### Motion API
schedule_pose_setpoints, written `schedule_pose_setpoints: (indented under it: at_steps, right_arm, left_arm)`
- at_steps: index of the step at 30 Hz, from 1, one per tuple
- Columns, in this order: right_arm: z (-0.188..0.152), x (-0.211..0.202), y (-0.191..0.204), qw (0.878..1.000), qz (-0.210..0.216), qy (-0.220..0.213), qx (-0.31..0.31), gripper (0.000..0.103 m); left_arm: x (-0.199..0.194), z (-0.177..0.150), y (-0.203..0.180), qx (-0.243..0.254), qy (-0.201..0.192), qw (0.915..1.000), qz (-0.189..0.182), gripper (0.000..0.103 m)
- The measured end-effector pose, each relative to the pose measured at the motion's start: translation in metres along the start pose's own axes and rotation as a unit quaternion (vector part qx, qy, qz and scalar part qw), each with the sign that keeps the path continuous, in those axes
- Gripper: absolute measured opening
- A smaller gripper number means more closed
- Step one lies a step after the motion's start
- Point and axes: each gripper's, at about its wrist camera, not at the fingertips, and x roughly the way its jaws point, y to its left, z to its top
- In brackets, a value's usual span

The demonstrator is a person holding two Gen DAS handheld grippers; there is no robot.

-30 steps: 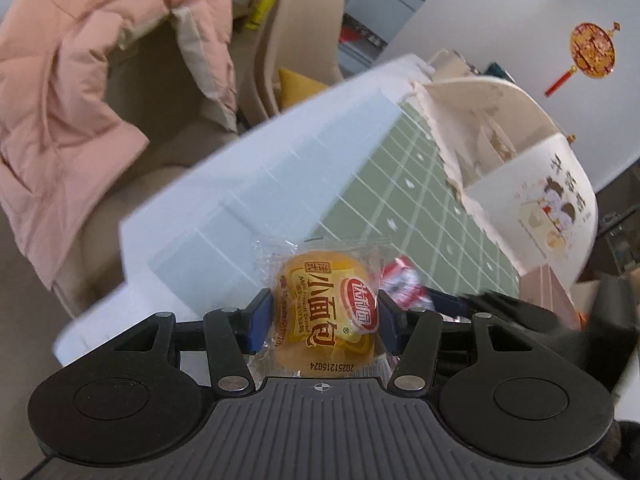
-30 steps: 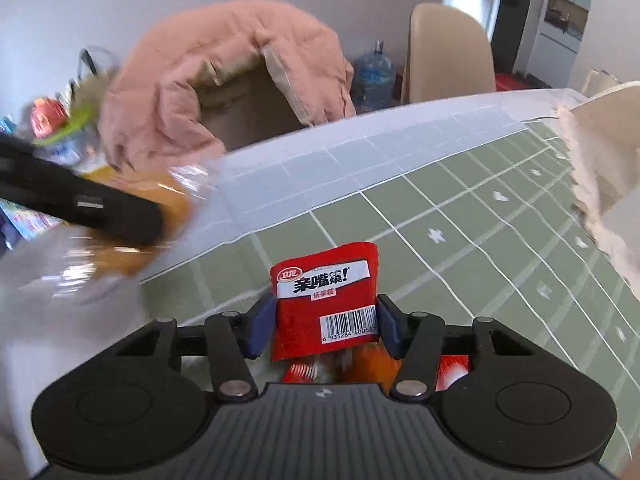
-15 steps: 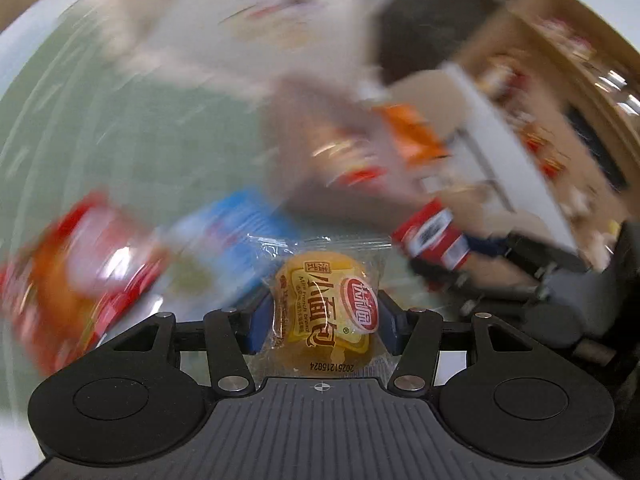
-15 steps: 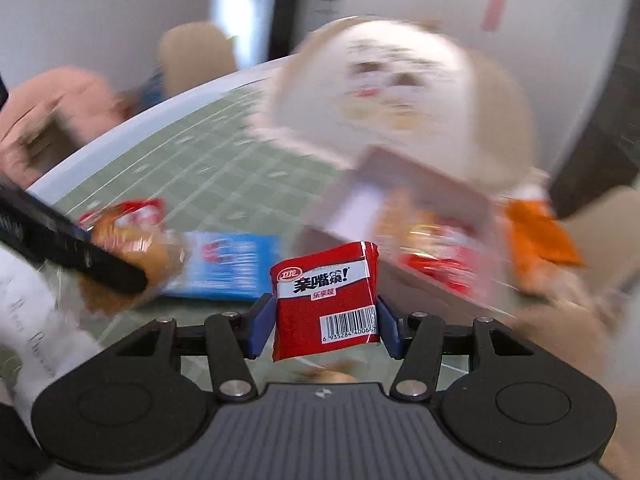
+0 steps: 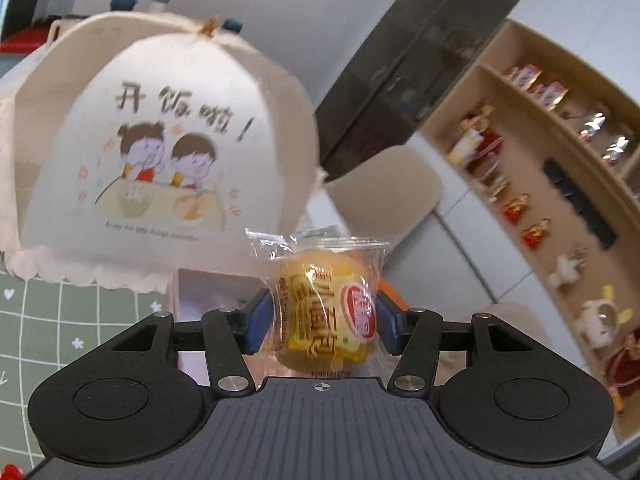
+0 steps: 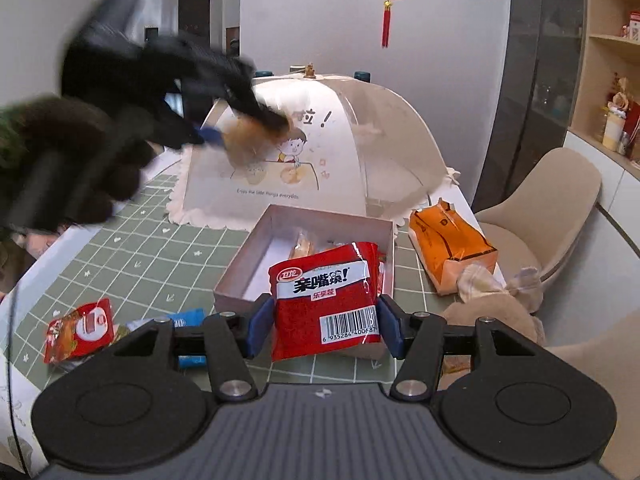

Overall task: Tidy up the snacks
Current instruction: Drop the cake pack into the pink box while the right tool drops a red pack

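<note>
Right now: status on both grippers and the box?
Left gripper shut on bread bun, airborne. Right gripper shut on red snack packet, over the open box. Nothing blocking the box; food cover behind it.

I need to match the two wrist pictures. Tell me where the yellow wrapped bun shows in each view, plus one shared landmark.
Left wrist view: yellow wrapped bun sits low centre, gripped in the left claw.
Right wrist view: the bun is a blurred patch upper left of centre, in front of the dome.
Shared landmark: cream food cover dome with the cartoon children.
</note>
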Motion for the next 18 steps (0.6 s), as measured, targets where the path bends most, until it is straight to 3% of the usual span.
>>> schedule_pose_setpoints:
  at_steps: [4,7,9,11,13,15,18]
  right_arm:
    - [0.005,0.001,-0.007,1.0,-0.008,-0.009,0.002,0.056]
    - [0.013,0.01,-0.013,1.0,-0.009,-0.006,0.007,0.056]
    - [0.024,0.021,-0.015,1.0,-0.009,-0.009,0.01,0.056]
    - [0.039,0.033,-0.017,1.0,-0.005,-0.016,0.022,0.056]
    - [0.053,0.043,-0.019,0.999,-0.014,-0.024,0.033,0.056]
    - [0.063,0.049,-0.021,0.998,-0.028,-0.032,0.036,0.056]
    - [0.07,0.052,-0.026,0.998,-0.03,-0.033,0.049,0.056]
  left_arm:
    - [-0.009,-0.01,0.02,-0.006,-0.02,0.9997,-0.009,0.059]
    - [-0.008,-0.008,0.032,-0.025,-0.002,0.9994,-0.025,0.059]
    - [0.009,-0.008,0.027,-0.014,0.015,0.9997,-0.014,0.06]
    - [0.044,-0.017,0.023,0.02,0.065,0.9975,-0.02,0.06]
    - [0.069,-0.037,0.023,0.037,0.095,0.9947,0.018,0.058]
    - [0.072,-0.052,0.029,0.033,0.09,0.9952,0.02,0.058]
    - [0.056,-0.055,0.048,-0.014,0.067,0.9976,0.013,0.058]
